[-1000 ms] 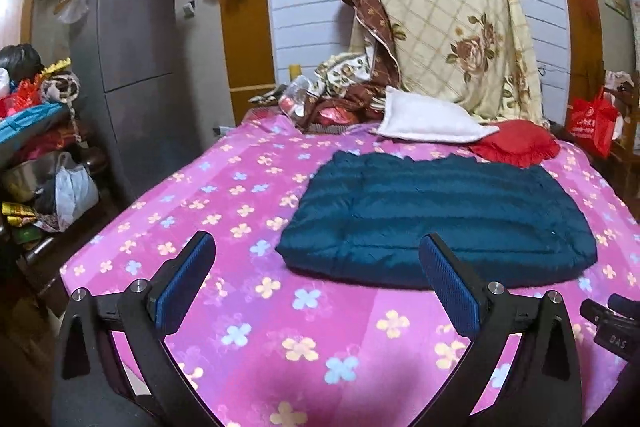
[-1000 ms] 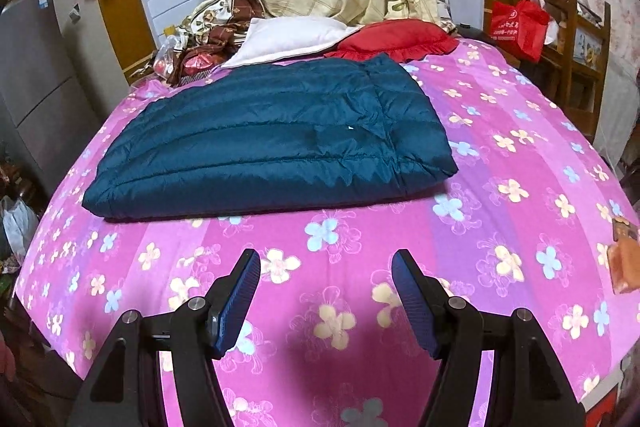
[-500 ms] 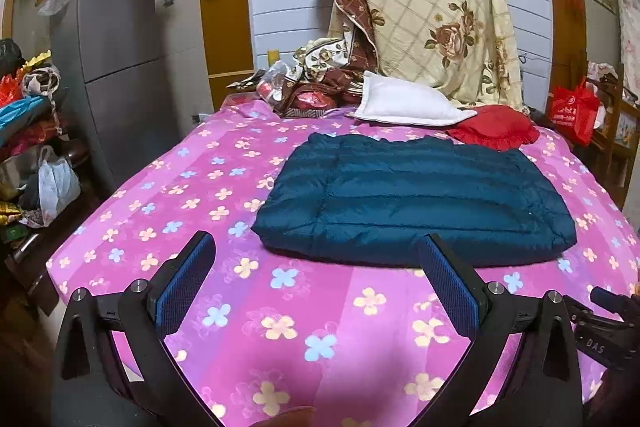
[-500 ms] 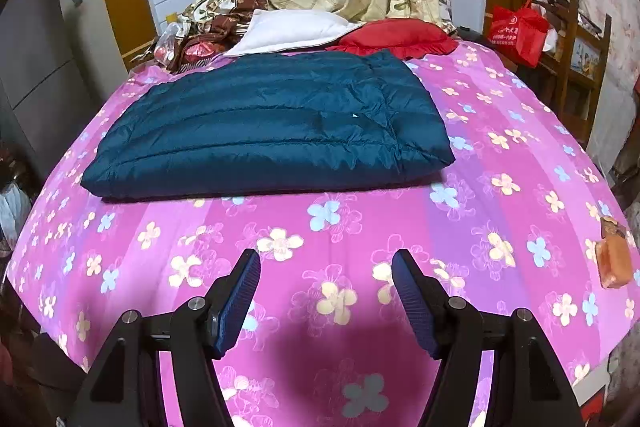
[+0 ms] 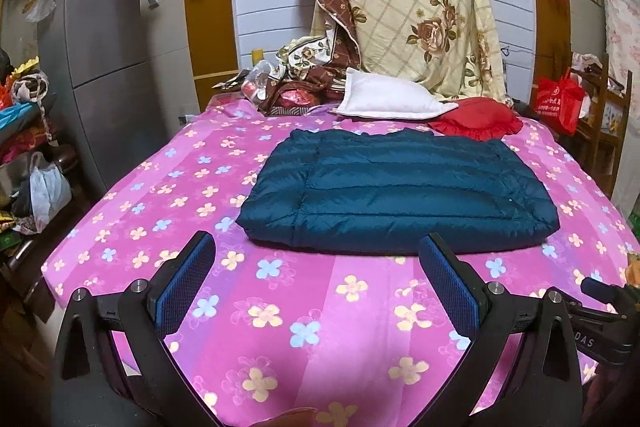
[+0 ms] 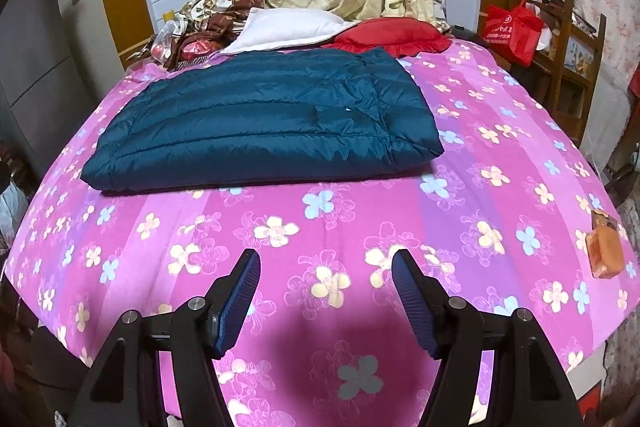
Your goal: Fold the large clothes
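On the bed (image 5: 280, 307), spread with a pink flowered sheet, I see the dark teal padded garment (image 5: 396, 195) lying folded flat in a rectangle toward the far half, well ahead of both tools. Left gripper (image 5: 316, 267): its blue-padded fingers (image 5: 186, 279) stand wide apart over bare sheet, holding nothing. Right gripper (image 6: 326, 291): fingers (image 6: 240, 303) likewise apart and empty, hovering above the near edge of the bed. Behind the garment lie a white pillow (image 5: 384, 97) and a red pillow (image 5: 476, 117), the garment's far edge just beside the red one. A red shopping bag (image 6: 512, 27) at the right carries white print too small for me to read; its contents are hidden. A white plastic bag (image 5: 48, 191) sits on the cluttered shelf at left. The letters "DAS" show on the black tool at the lower right of the left view. An orange packet (image 6: 604, 247) rests near the bed's right edge.
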Motion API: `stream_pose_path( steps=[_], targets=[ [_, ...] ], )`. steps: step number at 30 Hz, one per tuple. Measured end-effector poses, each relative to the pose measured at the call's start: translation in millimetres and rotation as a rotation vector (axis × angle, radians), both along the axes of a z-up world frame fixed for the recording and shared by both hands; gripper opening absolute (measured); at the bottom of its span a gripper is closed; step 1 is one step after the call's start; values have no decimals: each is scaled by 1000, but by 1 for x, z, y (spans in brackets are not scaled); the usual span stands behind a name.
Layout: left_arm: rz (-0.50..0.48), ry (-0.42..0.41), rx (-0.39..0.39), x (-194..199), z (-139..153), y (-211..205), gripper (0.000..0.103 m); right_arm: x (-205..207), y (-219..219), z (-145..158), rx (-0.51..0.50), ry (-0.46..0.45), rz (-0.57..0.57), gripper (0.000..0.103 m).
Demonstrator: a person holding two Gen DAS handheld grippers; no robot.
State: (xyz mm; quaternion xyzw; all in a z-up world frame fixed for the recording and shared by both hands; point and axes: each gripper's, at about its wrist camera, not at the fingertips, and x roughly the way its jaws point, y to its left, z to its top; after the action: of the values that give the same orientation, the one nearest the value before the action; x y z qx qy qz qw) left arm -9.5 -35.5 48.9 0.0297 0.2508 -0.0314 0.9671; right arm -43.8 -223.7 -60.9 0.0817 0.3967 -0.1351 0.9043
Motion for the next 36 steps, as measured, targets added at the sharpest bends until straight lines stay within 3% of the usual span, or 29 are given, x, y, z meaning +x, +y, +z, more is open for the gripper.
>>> stream_pose_path(
  steps=[11, 22, 25, 30, 36],
  targets=[
    [33, -109, -38, -26, 22, 13, 102, -11, 12, 9, -39, -14, 14, 66],
    [3, -243, -103, -60, 43, 26, 102, -25, 26, 23, -89, -50, 18, 66],
    [-25, -224, -96, -61, 44, 22, 102, -26, 28, 25, -98, -55, 17, 66],
    [-97, -83, -132, -48, 35, 16, 102, -27, 29, 25, -102, -56, 18, 66],
    [-96, -94, -91, -54, 30, 6, 102, -28, 29, 25, -100, -50, 11, 66]
  ],
)
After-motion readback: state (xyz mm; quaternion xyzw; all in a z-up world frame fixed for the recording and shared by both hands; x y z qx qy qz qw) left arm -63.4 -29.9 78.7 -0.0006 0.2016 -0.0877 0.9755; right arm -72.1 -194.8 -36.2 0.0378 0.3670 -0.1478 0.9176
